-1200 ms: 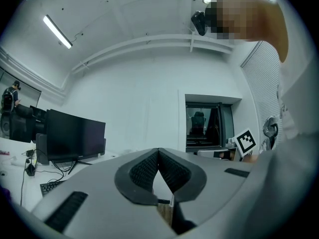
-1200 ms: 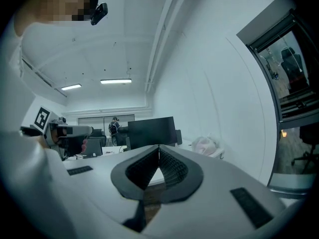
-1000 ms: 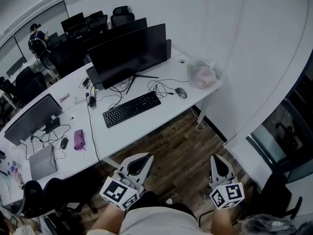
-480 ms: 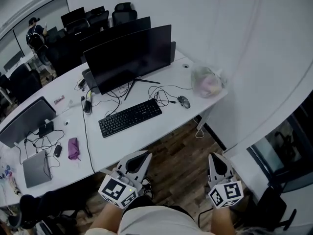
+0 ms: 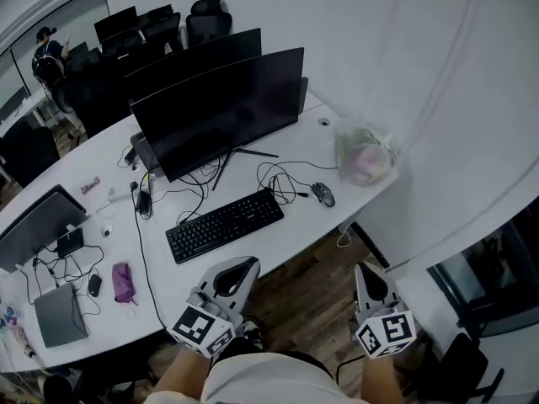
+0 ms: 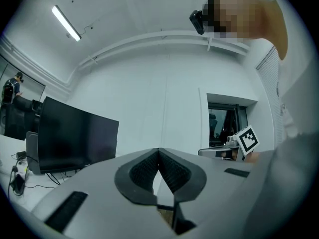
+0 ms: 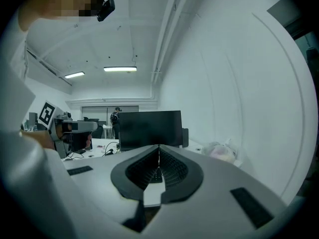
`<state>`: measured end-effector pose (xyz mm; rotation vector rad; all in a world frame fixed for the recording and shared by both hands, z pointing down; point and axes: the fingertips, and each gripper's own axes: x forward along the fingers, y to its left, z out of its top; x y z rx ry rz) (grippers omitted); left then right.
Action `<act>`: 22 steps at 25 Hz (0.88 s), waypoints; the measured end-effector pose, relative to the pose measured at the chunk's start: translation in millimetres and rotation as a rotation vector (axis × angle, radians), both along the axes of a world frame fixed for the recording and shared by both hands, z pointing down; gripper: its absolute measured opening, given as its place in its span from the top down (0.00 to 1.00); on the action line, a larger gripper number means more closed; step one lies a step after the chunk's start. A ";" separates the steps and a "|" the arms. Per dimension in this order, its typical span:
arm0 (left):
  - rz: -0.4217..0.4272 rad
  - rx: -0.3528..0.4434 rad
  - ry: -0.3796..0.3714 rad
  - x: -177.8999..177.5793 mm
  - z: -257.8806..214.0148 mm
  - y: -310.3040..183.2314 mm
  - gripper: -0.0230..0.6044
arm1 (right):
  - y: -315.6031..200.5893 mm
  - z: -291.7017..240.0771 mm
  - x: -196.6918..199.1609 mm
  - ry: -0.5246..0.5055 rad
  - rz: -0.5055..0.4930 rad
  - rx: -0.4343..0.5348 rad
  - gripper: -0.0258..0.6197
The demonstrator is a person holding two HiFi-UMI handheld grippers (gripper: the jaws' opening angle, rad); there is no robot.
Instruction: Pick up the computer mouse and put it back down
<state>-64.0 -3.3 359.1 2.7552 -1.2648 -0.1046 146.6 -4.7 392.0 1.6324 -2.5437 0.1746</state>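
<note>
The dark computer mouse lies on the white desk, right of the black keyboard, with its cable coiled beside it. Both grippers are held low, in front of the desk's near edge and over the wooden floor, well short of the mouse. My left gripper is shut and empty, pointing level past the big monitor. My right gripper is also shut, with nothing in it. In the right gripper view the monitor stands ahead.
A clear plastic bag sits at the desk's right corner by the white wall. Farther left are a second monitor, a laptop and a purple pouch. A person stands at the far back among chairs.
The desk has come nearer and slid lower in the head view. Both grippers were carried along toward it, still shut and side by side.
</note>
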 end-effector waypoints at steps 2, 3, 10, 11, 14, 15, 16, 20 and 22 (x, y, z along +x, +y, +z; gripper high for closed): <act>0.006 -0.004 -0.003 -9.0 2.3 -15.7 0.95 | -15.1 1.9 -7.2 0.004 0.010 -0.005 0.93; 0.009 -0.007 -0.005 -13.4 3.9 -22.8 0.95 | -23.1 2.6 -11.0 0.004 0.014 -0.006 0.93; -0.004 -0.027 -0.012 -37.2 16.1 -60.6 0.95 | -65.5 13.9 -37.2 0.008 0.001 -0.030 0.93; -0.008 -0.029 -0.009 -38.9 16.8 -64.6 0.95 | -70.6 14.4 -38.1 0.010 -0.001 -0.032 0.93; -0.024 -0.040 -0.005 -40.3 19.4 -79.3 0.95 | -88.2 14.2 -37.0 0.001 -0.010 -0.034 0.93; -0.029 -0.047 -0.004 -38.6 20.7 -84.7 0.95 | -94.7 15.6 -36.0 -0.002 -0.017 -0.038 0.93; -0.034 -0.055 -0.004 -35.8 22.3 -90.1 0.95 | -101.3 18.1 -34.6 -0.004 -0.026 -0.044 0.93; -0.072 -0.067 -0.018 -20.7 27.0 -114.0 0.95 | -132.8 30.0 -25.4 -0.018 -0.071 -0.063 0.93; -0.104 -0.070 -0.028 -11.6 26.8 -128.0 0.95 | -153.9 32.0 -16.7 -0.026 -0.093 -0.069 0.93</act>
